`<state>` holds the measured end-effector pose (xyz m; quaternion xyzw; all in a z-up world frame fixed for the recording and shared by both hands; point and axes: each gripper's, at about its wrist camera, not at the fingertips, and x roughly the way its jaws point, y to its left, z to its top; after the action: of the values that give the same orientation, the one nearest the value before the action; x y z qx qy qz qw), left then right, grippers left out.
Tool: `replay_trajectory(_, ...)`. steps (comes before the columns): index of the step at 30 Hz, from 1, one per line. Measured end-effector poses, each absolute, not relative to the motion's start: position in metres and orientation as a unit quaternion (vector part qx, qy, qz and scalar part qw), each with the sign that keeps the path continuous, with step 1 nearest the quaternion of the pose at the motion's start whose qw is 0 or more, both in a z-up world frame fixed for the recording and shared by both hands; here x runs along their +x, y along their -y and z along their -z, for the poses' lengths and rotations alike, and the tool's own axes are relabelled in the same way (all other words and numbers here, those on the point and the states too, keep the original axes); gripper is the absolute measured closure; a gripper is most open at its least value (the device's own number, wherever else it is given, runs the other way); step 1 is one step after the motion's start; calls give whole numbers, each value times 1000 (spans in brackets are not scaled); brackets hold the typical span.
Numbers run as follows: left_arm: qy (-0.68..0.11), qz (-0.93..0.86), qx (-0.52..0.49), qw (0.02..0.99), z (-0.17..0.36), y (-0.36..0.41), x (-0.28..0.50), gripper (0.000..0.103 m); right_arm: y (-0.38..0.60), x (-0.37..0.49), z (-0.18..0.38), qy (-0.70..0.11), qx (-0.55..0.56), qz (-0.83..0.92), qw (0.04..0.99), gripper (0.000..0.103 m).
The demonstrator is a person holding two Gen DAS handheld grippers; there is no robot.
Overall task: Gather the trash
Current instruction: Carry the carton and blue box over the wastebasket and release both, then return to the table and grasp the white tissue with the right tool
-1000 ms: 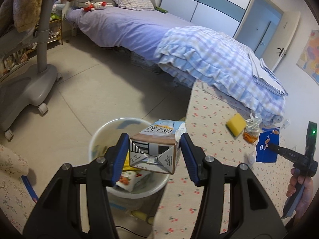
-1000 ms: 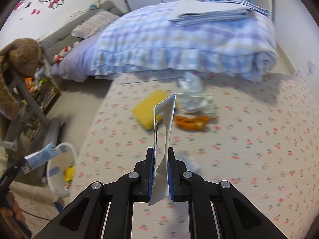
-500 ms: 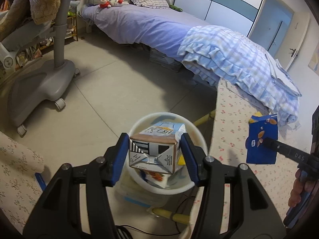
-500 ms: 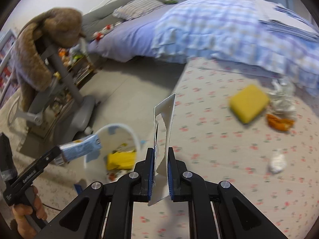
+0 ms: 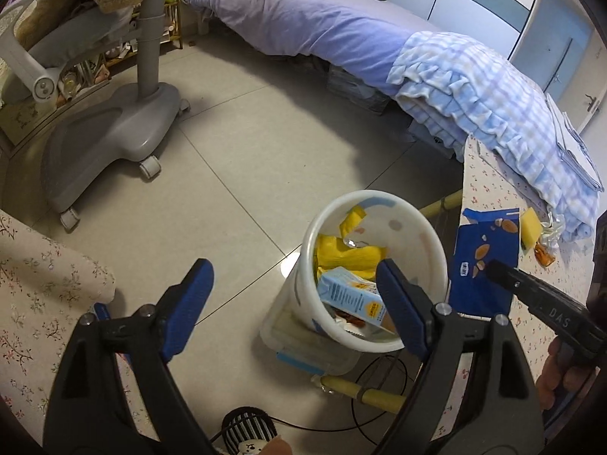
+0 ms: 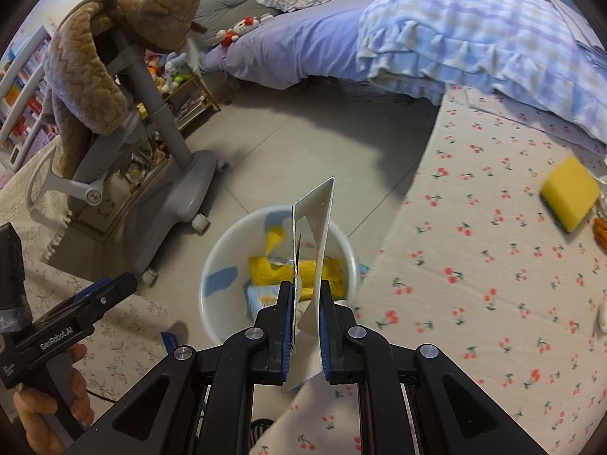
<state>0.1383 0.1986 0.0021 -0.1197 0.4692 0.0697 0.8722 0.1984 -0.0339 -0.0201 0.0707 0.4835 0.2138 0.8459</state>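
Note:
A white trash bin [image 5: 432,250] stands on the floor beside the cherry-print table [image 6: 493,265]. It holds yellow wrappers [image 5: 353,256] and a light blue carton [image 5: 351,297]. My left gripper [image 5: 292,307] is open and empty, above and just left of the bin. My right gripper [image 6: 306,299] is shut on a flattened blue snack box [image 5: 483,261], seen edge-on and white in the right wrist view [image 6: 316,235], held over the bin [image 6: 216,258]. A yellow sponge [image 6: 569,197] and an orange wrapper [image 6: 601,233] lie on the table.
A grey wheeled chair base [image 5: 110,136] stands on the tiled floor to the left. A bed with a blue checked quilt [image 5: 489,87] runs behind the table. A floral cushion [image 5: 41,292] is at the near left. Cables and a yellow table leg [image 5: 360,390] lie below the bin.
My left gripper opened and the carton it held dropped into the bin. My right gripper swung left from over the table to above the bin, still holding the snack box.

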Motion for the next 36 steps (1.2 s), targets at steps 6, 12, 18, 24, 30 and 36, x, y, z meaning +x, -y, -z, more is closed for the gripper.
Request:
replay_trajectory(6,-473,-69,-118,871,0,-198,139,15,23,205,31,-480,62,-224,846,83)
replay_trajectory(12,-476,-73,-112,869,0,-195,140,13,33,208,32,-481,76,-206,849,34)
replay_trajectory(18,-475,-70,-109,870,-1,-191,140,11,49,203,20,-472,68,-196,857,34)
replay_trajectory(24,-481,-58,-108,868,-1,-180,141,11,86,190,12,-464,55,-165,869,32)
replay_trajectory(30,-484,-39,-101,868,-2,-158,144,10,146,176,10,-454,41,-117,882,29)
replay_trajectory(36,-484,-16,-96,869,-4,-128,150,10,212,170,15,-452,44,-57,889,29)
